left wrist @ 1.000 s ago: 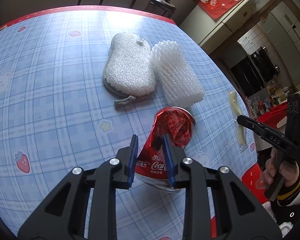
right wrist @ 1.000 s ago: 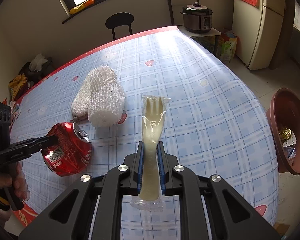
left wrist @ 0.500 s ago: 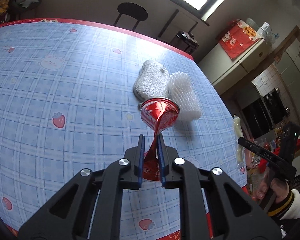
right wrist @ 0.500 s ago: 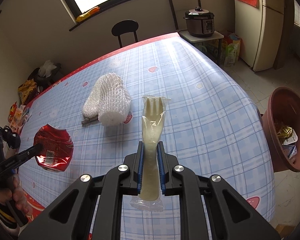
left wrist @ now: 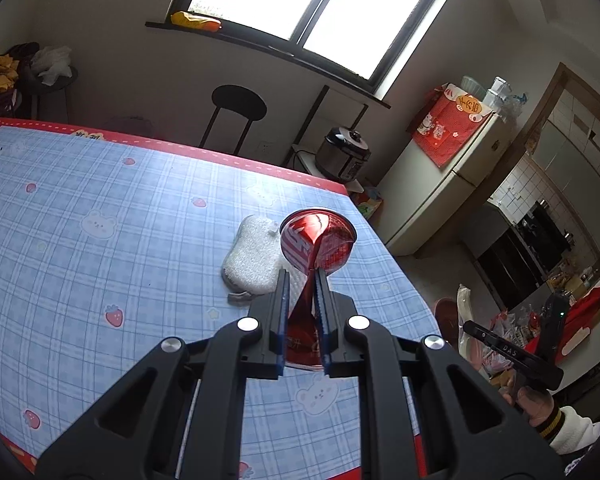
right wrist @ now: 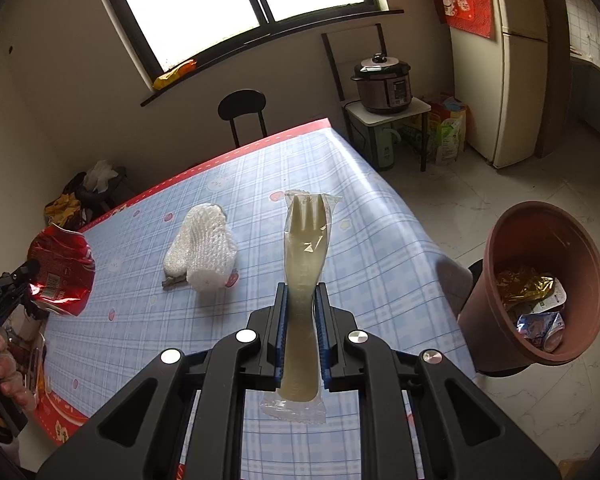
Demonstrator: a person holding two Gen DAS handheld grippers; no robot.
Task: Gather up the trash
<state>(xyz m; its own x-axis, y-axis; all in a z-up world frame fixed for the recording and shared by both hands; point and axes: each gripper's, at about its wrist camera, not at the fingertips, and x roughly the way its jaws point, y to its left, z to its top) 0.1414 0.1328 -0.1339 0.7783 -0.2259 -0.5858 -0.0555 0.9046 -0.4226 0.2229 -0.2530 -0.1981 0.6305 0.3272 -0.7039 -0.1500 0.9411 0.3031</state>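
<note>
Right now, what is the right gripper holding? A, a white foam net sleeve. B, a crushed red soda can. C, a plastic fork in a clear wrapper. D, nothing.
C: the right gripper is shut on the wrapped plastic fork, held up above the table; the crushed can is in the left gripper.

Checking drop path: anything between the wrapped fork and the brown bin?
Nothing on the way in the right wrist view: from wrapped fork to brown bin, only bare tablecloth, then floor.

Left gripper: black plastic frame, silver screw heads, blue ribbed pads. Right gripper: same build. Person's sleeve white, cuff striped black and yellow.
</note>
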